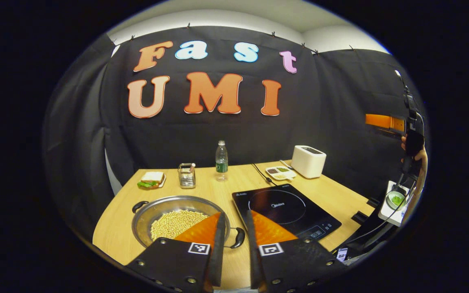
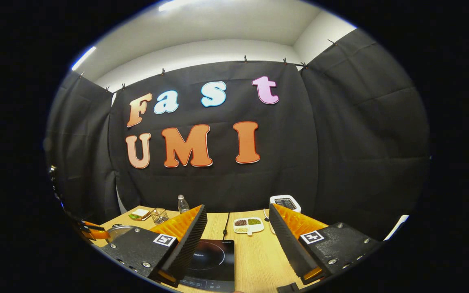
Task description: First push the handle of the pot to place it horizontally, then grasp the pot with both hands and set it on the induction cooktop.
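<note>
Both grippers empty: left gripper (image 1: 234,228) nearly closed, right gripper (image 2: 237,228) wide; nudge pot (image 1: 177,221) handle (image 1: 237,237) sideways, parallel to table (image 1: 340,195) front edge

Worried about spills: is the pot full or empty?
Partly filled: pale beans cover the pot's bottom, well below its rim.
</note>
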`<state>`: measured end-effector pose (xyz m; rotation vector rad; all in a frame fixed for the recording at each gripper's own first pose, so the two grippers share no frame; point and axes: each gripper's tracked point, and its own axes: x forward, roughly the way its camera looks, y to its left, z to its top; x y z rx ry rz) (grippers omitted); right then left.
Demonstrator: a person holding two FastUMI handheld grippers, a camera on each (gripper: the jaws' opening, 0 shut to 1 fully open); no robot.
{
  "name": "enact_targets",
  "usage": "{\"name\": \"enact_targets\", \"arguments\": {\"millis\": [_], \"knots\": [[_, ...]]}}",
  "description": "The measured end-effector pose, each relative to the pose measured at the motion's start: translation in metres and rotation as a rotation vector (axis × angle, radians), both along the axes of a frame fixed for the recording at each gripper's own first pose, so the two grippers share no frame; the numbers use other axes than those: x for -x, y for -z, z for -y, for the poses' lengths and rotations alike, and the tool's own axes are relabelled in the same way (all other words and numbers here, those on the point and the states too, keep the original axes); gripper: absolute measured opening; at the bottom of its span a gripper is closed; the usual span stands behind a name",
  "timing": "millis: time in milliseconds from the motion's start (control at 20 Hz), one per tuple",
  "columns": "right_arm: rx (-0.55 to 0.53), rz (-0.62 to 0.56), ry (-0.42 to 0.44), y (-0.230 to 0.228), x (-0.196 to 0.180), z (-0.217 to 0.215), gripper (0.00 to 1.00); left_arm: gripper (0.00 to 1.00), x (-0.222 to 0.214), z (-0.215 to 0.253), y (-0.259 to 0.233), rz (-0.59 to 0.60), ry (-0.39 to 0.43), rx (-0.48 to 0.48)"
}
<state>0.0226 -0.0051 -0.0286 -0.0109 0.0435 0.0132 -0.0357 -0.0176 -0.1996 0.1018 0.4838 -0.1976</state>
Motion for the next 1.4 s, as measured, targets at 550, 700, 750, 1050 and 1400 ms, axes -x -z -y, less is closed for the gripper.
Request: {"name": "enact_targets", "arguments": {"millis": [550, 700, 750, 1050, 1400], "knots": [[-0.005, -0.009, -0.006, 0.008, 0.002, 0.003, 0.95, 0.02, 0.054, -0.001, 0.088, -0.248, 0.011, 0.017], [-0.006, -0.020, -0.014, 0.013, 0.000, 0.002, 0.95, 0.02, 0.066, -0.008, 0.112, -0.307, -0.009, 0.012], [-0.009, -0.024, -0.017, 0.015, -0.001, 0.001, 0.95, 0.01, 0.068, -0.009, 0.119, -0.325, -0.012, 0.015], [-0.024, -0.068, -0.026, 0.033, -0.004, 0.003, 0.95, 0.02, 0.061, -0.019, 0.144, -0.371, -0.047, 0.016], [-0.059, -0.087, -0.019, 0.032, -0.005, 0.013, 0.95, 0.03, 0.033, -0.029, 0.154, -0.372, -0.072, -0.020]]}}
